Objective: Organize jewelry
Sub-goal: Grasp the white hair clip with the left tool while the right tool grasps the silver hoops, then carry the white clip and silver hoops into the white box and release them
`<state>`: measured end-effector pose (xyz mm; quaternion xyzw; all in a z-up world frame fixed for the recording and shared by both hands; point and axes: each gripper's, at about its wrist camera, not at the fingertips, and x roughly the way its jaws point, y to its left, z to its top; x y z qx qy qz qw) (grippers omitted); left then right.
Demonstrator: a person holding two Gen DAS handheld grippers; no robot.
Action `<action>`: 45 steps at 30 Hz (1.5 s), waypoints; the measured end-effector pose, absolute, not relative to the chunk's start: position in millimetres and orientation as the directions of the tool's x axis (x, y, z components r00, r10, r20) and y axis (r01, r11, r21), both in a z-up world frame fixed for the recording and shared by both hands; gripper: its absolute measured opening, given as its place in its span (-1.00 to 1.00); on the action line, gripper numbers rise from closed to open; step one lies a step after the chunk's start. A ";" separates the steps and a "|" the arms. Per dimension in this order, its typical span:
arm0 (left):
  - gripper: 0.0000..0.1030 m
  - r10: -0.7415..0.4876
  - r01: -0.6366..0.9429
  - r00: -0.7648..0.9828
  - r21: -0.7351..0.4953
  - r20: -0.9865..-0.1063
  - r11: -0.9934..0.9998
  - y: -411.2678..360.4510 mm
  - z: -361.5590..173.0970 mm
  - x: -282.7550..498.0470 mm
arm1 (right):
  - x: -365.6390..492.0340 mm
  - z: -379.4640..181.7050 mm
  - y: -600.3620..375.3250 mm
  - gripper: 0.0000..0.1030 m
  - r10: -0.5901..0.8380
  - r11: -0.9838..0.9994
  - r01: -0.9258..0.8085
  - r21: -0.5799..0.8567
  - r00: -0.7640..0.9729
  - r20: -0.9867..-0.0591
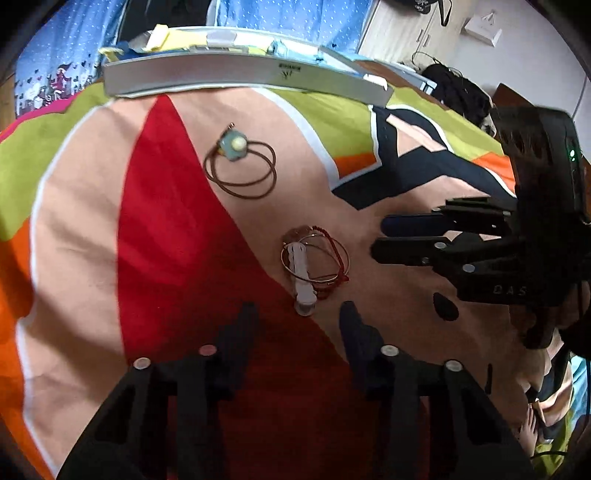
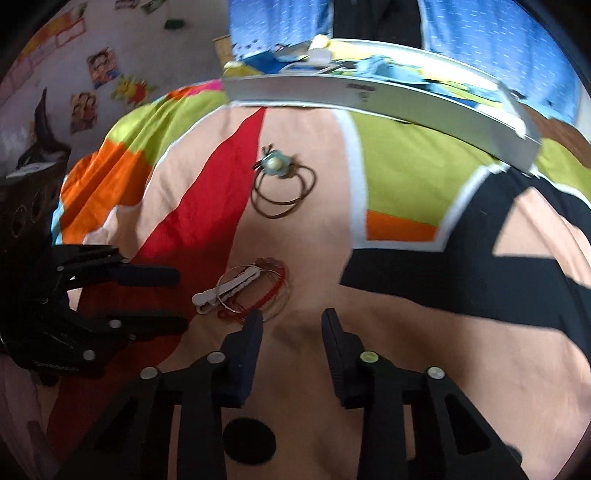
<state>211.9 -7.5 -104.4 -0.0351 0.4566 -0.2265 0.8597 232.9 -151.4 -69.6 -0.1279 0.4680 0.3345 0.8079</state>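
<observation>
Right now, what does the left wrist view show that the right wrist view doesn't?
Only the left wrist view shows the white box and the black cable bundle at upper right. Only the right wrist view shows cartoon pictures on the wall. Both share the brown hair tie, the tangled hair clip and bracelets, the grey tray and the colourful bedsheet, with both jaws open.

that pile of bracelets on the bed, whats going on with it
A person holds a two-finger gripper in each hand over a colourful bedspread. Both the left gripper and the right gripper are open and empty, closing in on a tangle of a white hair clip, a red cord bracelet and thin wire bangles. A brown hair tie with a flower charm lies apart, farther up. A white tray waits beyond it.
</observation>
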 end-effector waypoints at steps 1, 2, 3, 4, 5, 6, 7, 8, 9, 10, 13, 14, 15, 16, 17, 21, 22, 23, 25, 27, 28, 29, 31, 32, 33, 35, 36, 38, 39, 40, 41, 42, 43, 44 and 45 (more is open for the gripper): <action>-0.31 -0.423 0.358 0.477 -0.269 -0.771 0.894 -7.9 -106.0 214.0 | 233.8 -70.9 -148.7 -0.50 0.414 0.737 -0.669 0.098 0.333 -0.847; -0.34 -0.425 0.358 0.475 -0.272 -0.770 0.893 -8.2 -107.0 215.4 | 235.0 -73.0 -146.2 -0.52 0.409 0.729 -0.678 0.091 0.325 -0.853; -0.39 -0.429 0.358 0.474 -0.277 -0.769 0.892 -8.2 -108.0 217.7 | 235.8 -74.5 -144.7 -0.52 0.407 0.724 -0.684 0.090 0.319 -0.856; -0.41 -0.431 0.357 0.473 -0.280 -0.769 0.891 -8.1 -108.8 219.4 | 237.1 -75.5 -143.3 -0.52 0.405 0.720 -0.689 0.087 0.314 -0.859; -0.47 -0.435 0.356 0.470 -0.286 -0.768 0.890 -8.1 -109.7 221.5 | 238.7 -76.9 -141.4 -0.54 0.397 0.715 -0.695 0.080 0.309 -0.864; -0.54 -0.440 0.355 0.468 -0.292 -0.767 0.888 -7.8 -110.7 223.2 | 240.5 -77.9 -140.3 -0.57 0.390 0.713 -0.697 0.075 0.305 -0.869; -0.58 -0.443 0.352 0.464 -0.299 -0.767 0.887 -7.0 -112.0 225.1 | 242.6 -78.8 -139.4 -0.59 0.382 0.712 -0.698 0.071 0.302 -0.873; -0.63 -0.448 0.351 0.461 -0.306 -0.766 0.885 -6.4 -112.7 225.7 | 244.8 -79.5 -139.0 -0.59 0.378 0.711 -0.700 0.069 0.298 -0.877; -0.66 -0.451 0.350 0.460 -0.311 -0.765 0.884 -5.8 -112.9 226.3 | 246.8 -79.9 -138.1 -0.59 0.377 0.709 -0.702 0.070 0.293 -0.879; -0.68 -0.455 0.349 0.459 -0.316 -0.763 0.882 -4.9 -113.0 226.9 | 248.8 -80.2 -137.2 -0.60 0.373 0.707 -0.704 0.068 0.290 -0.882; -0.79 -0.454 0.339 0.457 -0.322 -0.765 0.884 -3.3 -113.9 227.9 | 253.3 -82.9 -131.8 -0.62 0.345 0.697 -0.716 0.044 0.281 -0.896; -0.81 -0.451 0.335 0.456 -0.322 -0.767 0.886 -3.3 -114.0 228.6 | 254.6 -84.1 -129.5 -0.61 0.333 0.692 -0.721 0.033 0.278 -0.901; -0.81 -0.452 0.333 0.456 -0.324 -0.766 0.885 -2.6 -113.9 228.7 | 255.9 -85.3 -126.3 -0.61 0.318 0.687 -0.726 0.021 0.275 -0.907; -0.81 -0.452 0.330 0.459 -0.325 -0.765 0.886 -1.7 -113.9 228.6 | 257.3 -86.4 -123.1 -0.61 0.306 0.681 -0.732 0.010 0.272 -0.912; -0.81 -0.448 0.328 0.461 -0.323 -0.766 0.888 -2.2 -113.5 228.5 | 258.3 -87.4 -120.1 -0.61 0.291 0.674 -0.739 -0.003 0.269 -0.918; -0.82 -0.440 0.317 0.479 -0.319 -0.759 0.893 -0.6 -111.3 226.9 | 260.2 -92.9 -110.4 -0.61 0.247 0.643 -0.765 -0.037 0.253 -0.936; -0.82 -0.440 0.315 0.479 -0.319 -0.759 0.894 0.5 -110.9 225.8 | 260.2 -94.4 -107.7 -0.61 0.234 0.631 -0.775 -0.049 0.250 -0.939; -0.82 -0.441 0.313 0.476 -0.321 -0.761 0.894 1.2 -111.1 225.8 | 260.2 -95.5 -105.2 -0.60 0.226 0.622 -0.781 -0.057 0.249 -0.942; -0.82 -0.443 0.315 0.470 -0.323 -0.764 0.892 1.1 -111.5 225.2 | 260.5 -99.1 -99.1 -0.57 0.207 0.602 -0.795 -0.068 0.238 -0.949; -0.82 -0.441 0.317 0.468 -0.321 -0.766 0.892 0.5 -111.7 225.0 | 260.5 -102.1 -92.6 -0.57 0.191 0.589 -0.804 -0.082 0.237 -0.953; -0.82 -0.441 0.318 0.467 -0.319 -0.767 0.893 -0.5 -112.0 225.5 | 260.8 -103.5 -90.2 -0.57 0.184 0.584 -0.807 -0.086 0.235 -0.954; -0.82 -0.439 0.318 0.465 -0.318 -0.769 0.893 -0.8 -112.1 225.6 | 261.3 -104.6 -88.6 -0.62 0.177 0.585 -0.806 -0.091 0.236 -0.955; -0.82 -0.436 0.315 0.456 -0.318 -0.775 0.894 -0.7 -112.0 226.2 | 261.9 -105.8 -88.2 -0.81 0.182 0.592 -0.803 -0.074 0.223 -0.958; -0.82 -0.437 0.314 0.452 -0.319 -0.778 0.894 -2.3 -112.4 227.7 | 262.3 -107.3 -85.9 -0.86 0.184 0.601 -0.797 -0.066 0.218 -0.959; -0.83 -0.435 0.313 0.445 -0.319 -0.783 0.895 -1.9 -111.9 227.9 | 261.8 -107.3 -86.7 -0.90 0.182 0.608 -0.791 -0.070 0.225 -0.957; -0.83 -0.434 0.312 0.426 -0.322 -0.794 0.894 -3.3 -110.9 229.7 | 260.3 -106.1 -89.4 -0.92 0.181 0.623 -0.779 -0.079 0.241 -0.953; -0.83 -0.433 0.314 0.417 -0.320 -0.799 0.894 -3.3 -109.9 229.2 | 259.2 -104.5 -91.5 -0.92 0.181 0.634 -0.769 -0.081 0.249 -0.951; -0.83 -0.428 0.321 0.403 -0.313 -0.809 0.894 -3.6 -107.7 227.8 | 256.1 -100.4 -96.6 -0.92 0.180 0.652 -0.753 -0.088 0.267 -0.947; -0.83 -0.426 0.322 0.396 -0.312 -0.813 0.894 -3.6 -106.7 227.0 | 254.1 -98.4 -98.3 -0.92 0.177 0.655 -0.749 -0.099 0.279 -0.944; -0.83 -0.426 0.322 0.391 -0.312 -0.816 0.894 -3.6 -106.0 225.9 | 251.9 -96.5 -99.9 -0.92 0.172 0.656 -0.746 -0.111 0.291 -0.941; -0.83 -0.422 0.324 0.382 -0.308 -0.822 0.894 -3.7 -104.6 225.6 | 249.9 -94.7 -101.3 -0.92 0.166 0.657 -0.744 -0.123 0.302 -0.939; -0.83 -0.417 0.326 0.379 -0.303 -0.826 0.896 -3.8 -104.0 224.4 | 248.3 -93.5 -102.4 -0.92 0.163 0.656 -0.743 -0.131 0.309 -0.937; -0.83 -0.411 0.327 0.375 -0.296 -0.831 0.897 -3.7 -103.5 223.2 | 246.6 -91.7 -103.7 -0.92 0.160 0.656 -0.742 -0.138 0.315 -0.935; -0.83 -0.406 0.327 0.371 -0.292 -0.835 0.899 -3.7 -103.2 222.3 | 244.5 -89.0 -104.1 -0.92 0.157 0.656 -0.741 -0.145 0.322 -0.934; -0.83 -0.403 0.326 0.366 -0.290 -0.839 0.900 -3.2 -102.5 221.2 | 242.8 -87.2 -106.1 -0.92 0.155 0.656 -0.740 -0.150 0.326 -0.933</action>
